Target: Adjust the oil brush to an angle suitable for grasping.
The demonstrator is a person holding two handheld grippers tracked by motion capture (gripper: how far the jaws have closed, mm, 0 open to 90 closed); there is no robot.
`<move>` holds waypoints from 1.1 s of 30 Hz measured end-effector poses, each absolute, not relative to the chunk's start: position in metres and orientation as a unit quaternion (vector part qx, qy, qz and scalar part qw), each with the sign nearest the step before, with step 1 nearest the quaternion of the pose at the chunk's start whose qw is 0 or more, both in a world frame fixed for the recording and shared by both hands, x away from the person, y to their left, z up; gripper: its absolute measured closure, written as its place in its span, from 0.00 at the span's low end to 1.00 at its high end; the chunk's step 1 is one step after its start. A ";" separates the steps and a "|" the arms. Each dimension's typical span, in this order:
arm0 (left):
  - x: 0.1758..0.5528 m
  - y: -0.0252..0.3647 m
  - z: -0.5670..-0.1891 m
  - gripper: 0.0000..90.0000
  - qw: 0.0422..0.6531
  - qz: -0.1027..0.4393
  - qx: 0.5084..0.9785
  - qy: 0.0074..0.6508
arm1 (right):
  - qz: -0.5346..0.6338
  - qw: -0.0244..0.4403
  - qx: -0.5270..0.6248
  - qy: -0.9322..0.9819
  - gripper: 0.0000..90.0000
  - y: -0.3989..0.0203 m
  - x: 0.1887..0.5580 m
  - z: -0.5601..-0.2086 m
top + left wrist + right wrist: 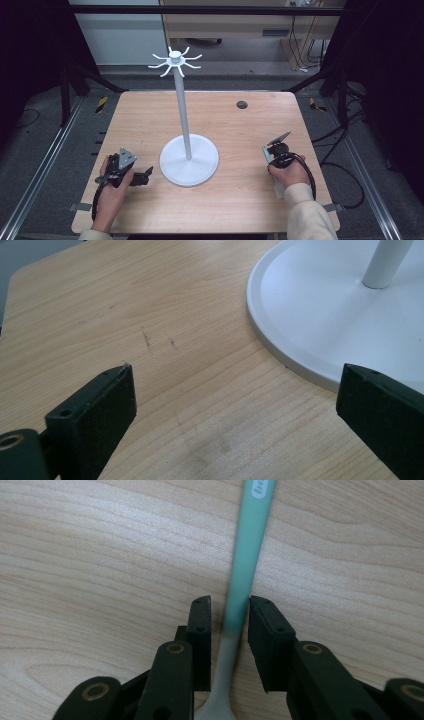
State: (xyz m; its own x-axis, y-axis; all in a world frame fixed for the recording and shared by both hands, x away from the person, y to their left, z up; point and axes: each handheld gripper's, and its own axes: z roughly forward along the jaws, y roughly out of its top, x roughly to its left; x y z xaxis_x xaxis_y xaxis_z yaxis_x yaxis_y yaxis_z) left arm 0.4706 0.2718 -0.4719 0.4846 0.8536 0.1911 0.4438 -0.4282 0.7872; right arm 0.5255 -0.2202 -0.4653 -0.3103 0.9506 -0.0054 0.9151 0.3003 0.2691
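Observation:
A utensil with a teal handle (245,555) that turns pale grey toward its wider end lies flat on the wooden table (235,135). In the high view its teal part (267,154) sticks out beside my right hand near the table's right edge. My right gripper (230,615) points down over it, jaws close on either side of the handle with a thin gap on the left side. A white stand with a round base (200,172), a tall pole and curved hooks at the top (175,60) rises mid-table. My left gripper (145,175) rests left of that base, open wide and empty (235,405).
A small dark round hole (242,104) sits in the tabletop at the back right. Black frame bars (70,85) flank the table, and cables lie on the floor to the right. The stand's base rim (280,355) is near my left gripper's right jaw.

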 end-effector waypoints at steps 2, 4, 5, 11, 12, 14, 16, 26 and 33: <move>0.471 0.272 -0.472 0.03 0.343 0.299 0.791 0.410 | 0.108 0.081 0.582 0.802 0.81 -0.221 0.526 -0.466; 0.471 0.271 -0.472 0.03 0.342 0.299 0.792 0.409 | 0.109 0.080 0.583 0.801 0.82 -0.221 0.526 -0.466; 0.471 0.271 -0.472 0.03 0.342 0.299 0.792 0.409 | 0.110 0.080 0.583 0.801 0.83 -0.221 0.526 -0.466; 0.470 0.271 -0.472 0.03 0.341 0.299 0.792 0.409 | 0.106 0.079 0.582 0.802 0.85 -0.222 0.526 -0.465; 0.470 0.271 -0.472 0.03 0.341 0.299 0.792 0.409 | 0.105 0.077 0.583 0.802 0.85 -0.222 0.527 -0.465; 0.470 0.271 -0.472 0.03 0.341 0.299 0.792 0.409 | 0.106 0.078 0.581 0.803 0.87 -0.223 0.527 -0.465; 0.470 0.271 -0.472 0.03 0.342 0.299 0.791 0.409 | 0.106 0.077 0.583 0.802 0.88 -0.222 0.528 -0.465; 0.470 0.271 -0.472 0.03 0.342 0.298 0.792 0.408 | 0.101 0.072 0.587 0.800 0.88 -0.222 0.530 -0.465; 0.470 0.270 -0.472 0.03 0.342 0.298 0.793 0.407 | 0.095 0.072 0.590 0.798 0.87 -0.221 0.530 -0.466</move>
State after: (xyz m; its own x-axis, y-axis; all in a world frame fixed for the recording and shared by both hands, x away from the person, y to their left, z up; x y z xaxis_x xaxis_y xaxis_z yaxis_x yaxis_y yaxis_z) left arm 0.4697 0.2704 -0.4716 0.4907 0.8497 0.1927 0.4420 -0.4334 0.7854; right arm 0.5305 -0.2210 -0.4662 -0.2928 0.9562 -0.0022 0.9290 0.2850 0.2359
